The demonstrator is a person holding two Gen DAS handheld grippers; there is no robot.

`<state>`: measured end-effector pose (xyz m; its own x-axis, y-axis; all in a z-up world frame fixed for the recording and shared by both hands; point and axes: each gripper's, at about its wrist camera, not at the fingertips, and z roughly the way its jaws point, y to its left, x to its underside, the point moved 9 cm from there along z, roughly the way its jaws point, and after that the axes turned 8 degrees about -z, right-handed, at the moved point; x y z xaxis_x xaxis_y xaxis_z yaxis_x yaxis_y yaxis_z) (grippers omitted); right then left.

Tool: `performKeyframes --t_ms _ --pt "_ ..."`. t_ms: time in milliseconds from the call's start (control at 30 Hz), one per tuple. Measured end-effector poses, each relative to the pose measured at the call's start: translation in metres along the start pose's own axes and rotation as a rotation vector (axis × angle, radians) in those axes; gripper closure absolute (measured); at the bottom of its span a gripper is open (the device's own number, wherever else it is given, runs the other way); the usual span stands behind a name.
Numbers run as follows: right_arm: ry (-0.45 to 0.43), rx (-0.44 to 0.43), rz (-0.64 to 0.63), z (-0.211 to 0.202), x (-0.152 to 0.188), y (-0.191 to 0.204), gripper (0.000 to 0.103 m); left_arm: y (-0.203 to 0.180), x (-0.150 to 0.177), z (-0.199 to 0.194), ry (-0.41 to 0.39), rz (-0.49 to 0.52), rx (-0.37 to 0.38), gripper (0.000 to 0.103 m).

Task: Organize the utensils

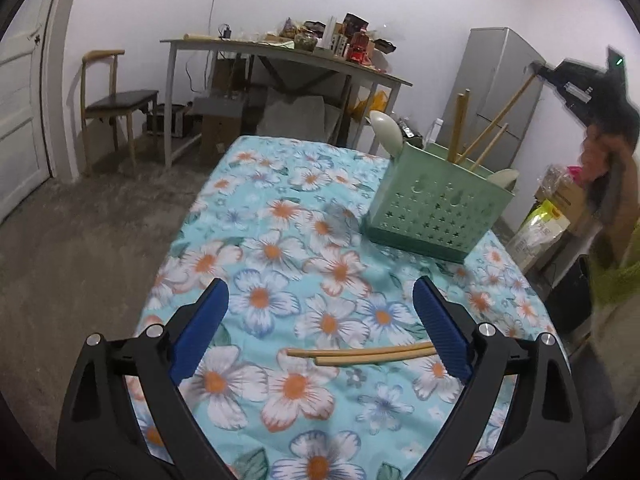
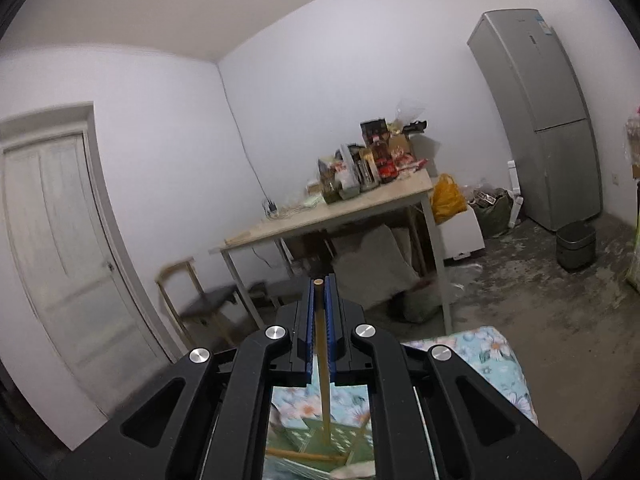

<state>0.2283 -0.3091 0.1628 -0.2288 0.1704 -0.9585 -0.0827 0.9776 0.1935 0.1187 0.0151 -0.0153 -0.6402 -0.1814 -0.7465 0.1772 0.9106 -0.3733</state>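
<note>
Floral cloth (image 1: pixel 280 248) covers my table, grey fridge (image 2: pixel 536 120) beyond. My left gripper (image 1: pixel 320 320) gapes over two chopsticks (image 1: pixel 360 354); my right gripper (image 2: pixel 319 292) pinches a chopstick (image 2: pixel 322 360) above the green caddy (image 1: pixel 436 212).

White walls (image 2: pixel 320 80), grey fridge (image 2: pixel 536 120)

Left gripper (image 1: pixel 320 312) with blue fingers spread wide above a floral tablecloth (image 1: pixel 280 256), two chopsticks (image 1: pixel 360 354) lying between them, green utensil holder (image 1: pixel 436 208) beyond, holding spoons and chopsticks
</note>
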Motion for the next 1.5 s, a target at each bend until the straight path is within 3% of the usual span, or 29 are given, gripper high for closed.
performKeyframes --t_ms 133,167,200,233,400,533,633,767,967,1100,1333,1400,1500 --pt "0.083 0.039 -0.044 0.01 0.035 0.001 0.092 -0.008 0.0 0.003 0.002 -0.007 0.025 0.013" --pt "0.078 0.045 -0.042 0.007 0.034 -0.001 0.086 -0.008 0.001 0.004 0.005 -0.011 0.034 0.013" --pt "0.062 0.054 -0.034 -0.001 0.032 -0.004 0.07 -0.008 0.001 0.006 0.008 -0.017 0.039 0.013" --pt "0.048 0.058 -0.029 -0.006 0.029 -0.007 0.061 -0.008 0.002 0.006 0.011 -0.022 0.042 0.013" --pt "-0.007 0.066 0.014 -0.045 0.016 -0.022 0.054 -0.002 0.002 0.01 0.02 -0.074 0.067 0.012" --pt "0.009 0.026 0.094 -0.078 0.034 -0.029 0.047 0.005 -0.004 0.006 -0.021 -0.1 0.063 0.008" --pt "0.109 -0.008 0.164 -0.086 0.073 -0.03 0.044 0.01 -0.004 0.007 -0.014 -0.1 0.047 0.008" --pt "0.324 -0.004 0.22 -0.087 0.149 -0.026 0.043 0.013 0.002 0.015 0.036 -0.108 0.053 0.008" --pt "0.539 -0.038 0.412 -0.093 0.242 -0.021 0.043 -0.001 0.027 0.028 0.136 -0.014 0.024 0.008" --pt "0.589 -0.049 0.497 -0.093 0.271 -0.019 0.043 -0.012 0.04 0.03 0.173 0.049 0.039 0.008" --pt "0.591 -0.073 0.554 -0.091 0.278 -0.024 0.043 -0.028 0.047 0.031 0.195 0.078 0.091 0.01" --pt "0.591 -0.088 0.585 -0.092 0.274 -0.026 0.043 -0.039 0.049 0.03 0.191 0.124 0.111 0.023" --pt "0.596 -0.137 0.671 -0.093 0.279 -0.025 0.043 -0.056 0.057 0.033 0.205 0.197 0.13 0.032"
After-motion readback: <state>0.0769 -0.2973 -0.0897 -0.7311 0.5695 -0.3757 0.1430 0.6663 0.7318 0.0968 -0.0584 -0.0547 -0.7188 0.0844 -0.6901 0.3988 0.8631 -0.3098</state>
